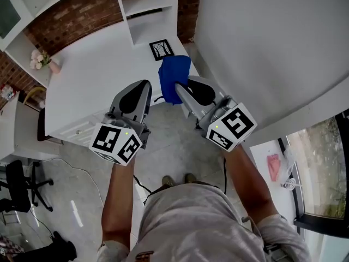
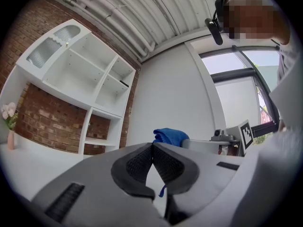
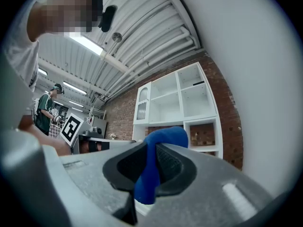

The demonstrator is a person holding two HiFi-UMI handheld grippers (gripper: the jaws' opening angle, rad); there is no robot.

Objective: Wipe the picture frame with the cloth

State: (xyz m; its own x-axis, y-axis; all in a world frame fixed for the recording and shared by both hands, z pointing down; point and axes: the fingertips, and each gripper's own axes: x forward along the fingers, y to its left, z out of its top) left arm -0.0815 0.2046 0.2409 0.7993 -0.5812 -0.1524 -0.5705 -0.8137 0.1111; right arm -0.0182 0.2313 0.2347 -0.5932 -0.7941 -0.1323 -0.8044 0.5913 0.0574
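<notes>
Cloth [image 1: 173,75], soft and light, hangs bunched in the clamped right tongs [image 3: 150,167], left tongs [image 2: 152,148] closed together and empty, while the picture frame [image 1: 161,49] on the worktop [image 1: 98,75] beyond looks light, slide-prone, best steadied by its edge.

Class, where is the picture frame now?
Head view, upper centre: the picture frame sits on the white table before the shelf unit, just beyond the blue cloth in the right gripper.

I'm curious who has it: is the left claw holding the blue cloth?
No, the right claw pinches the blue cloth; the left claw is shut, empty.
</notes>
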